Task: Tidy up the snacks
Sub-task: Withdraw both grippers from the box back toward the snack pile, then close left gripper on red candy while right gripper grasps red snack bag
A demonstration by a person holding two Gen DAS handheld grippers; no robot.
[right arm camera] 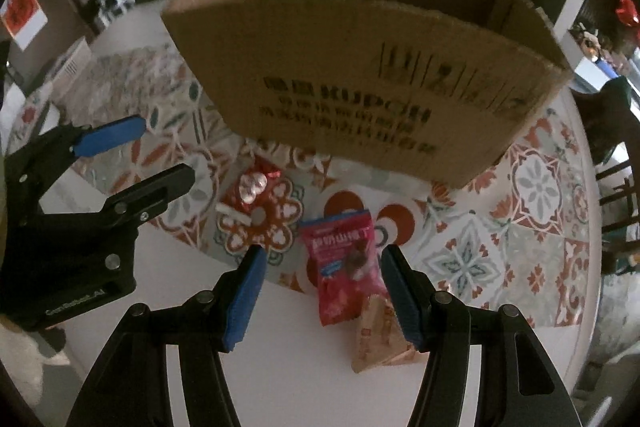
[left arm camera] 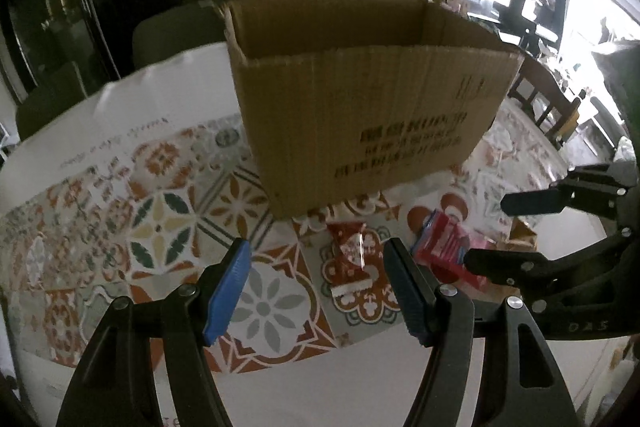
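On the patterned tablecloth (right arm camera: 536, 187), the left gripper (left arm camera: 316, 291) hangs with jaws apart, holding nothing, above a small red snack packet (left arm camera: 354, 259). Behind stands an open cardboard box (right arm camera: 360, 75); I cannot see inside, and its dark print is blurred. The right gripper (right arm camera: 324, 291) is likewise parted and empty over a pink snack bag (right arm camera: 344, 267) and a tan wrapped snack (right arm camera: 380, 339).

Your brown cardboard box (right arm camera: 360, 83) carries dark printed lettering on its near wall, and the tabletop (left arm camera: 168, 227) under it wears a tile pattern of orange, teal and grey florets on white. In front of the box lie a red-and-white packet (right arm camera: 250, 193), a pink-red pouch (right arm camera: 344, 267) and a tan printed wedge pack (right arm camera: 380, 343); your fingers (right arm camera: 244, 297) have blue pads on black.
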